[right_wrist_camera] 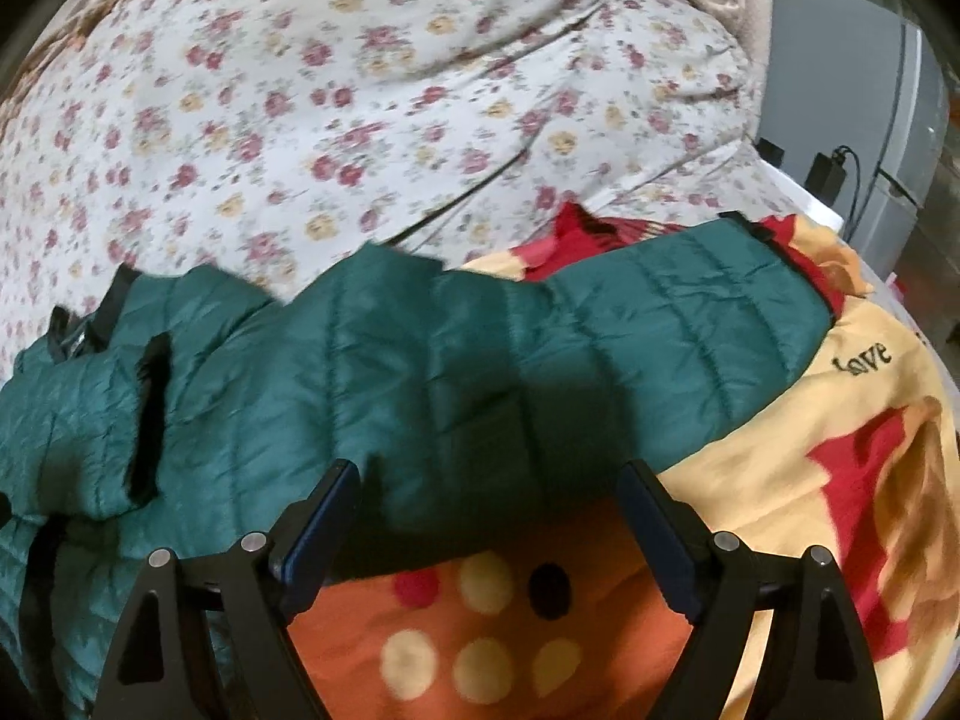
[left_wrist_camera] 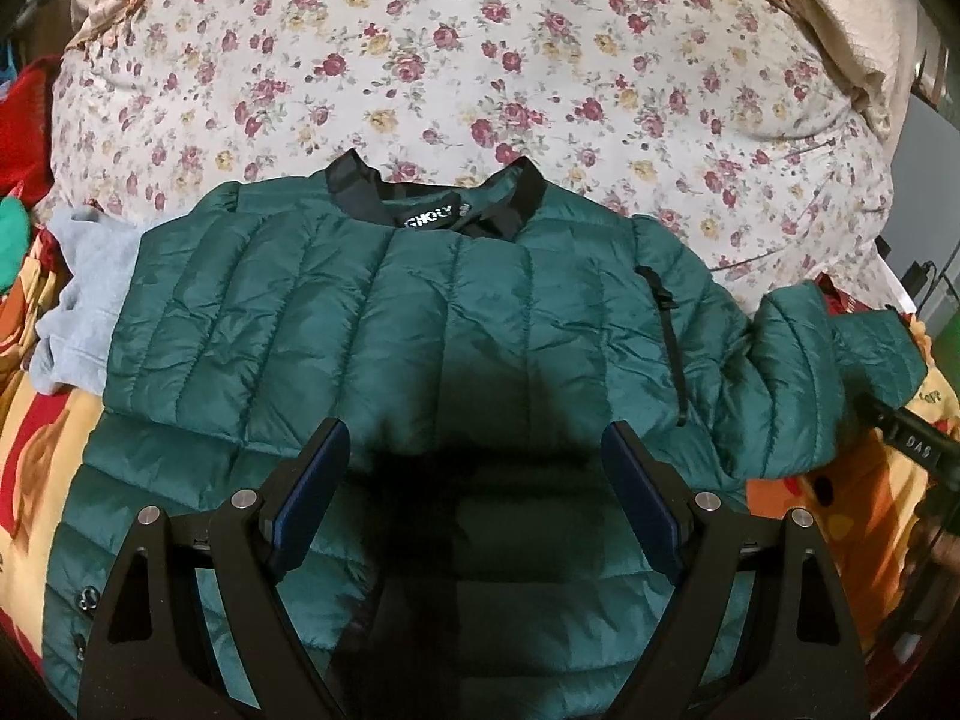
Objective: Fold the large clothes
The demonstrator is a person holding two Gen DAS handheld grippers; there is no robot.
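Note:
A dark green quilted jacket (left_wrist_camera: 480, 312) with a black collar (left_wrist_camera: 360, 192) lies spread on the bed, collar away from me. My left gripper (left_wrist_camera: 477, 438) hovers open over the middle of its body, nothing between the pads. One sleeve (left_wrist_camera: 798, 360) reaches out to the right. In the right wrist view that sleeve (right_wrist_camera: 660, 324) lies stretched over a yellow and red blanket (right_wrist_camera: 840, 480), its black cuff (right_wrist_camera: 744, 225) at the far end. My right gripper (right_wrist_camera: 491, 474) stands open over the sleeve's near edge, pads apart from the cloth. A black zip pocket (right_wrist_camera: 150, 414) shows at left.
A floral quilt (left_wrist_camera: 480, 60) covers the bed behind the jacket. A grey garment (left_wrist_camera: 90, 300) and red clothes (left_wrist_camera: 24, 120) lie at the left. A grey appliance (right_wrist_camera: 852, 90) with a black plug and cable (right_wrist_camera: 831, 171) stands past the bed's right edge.

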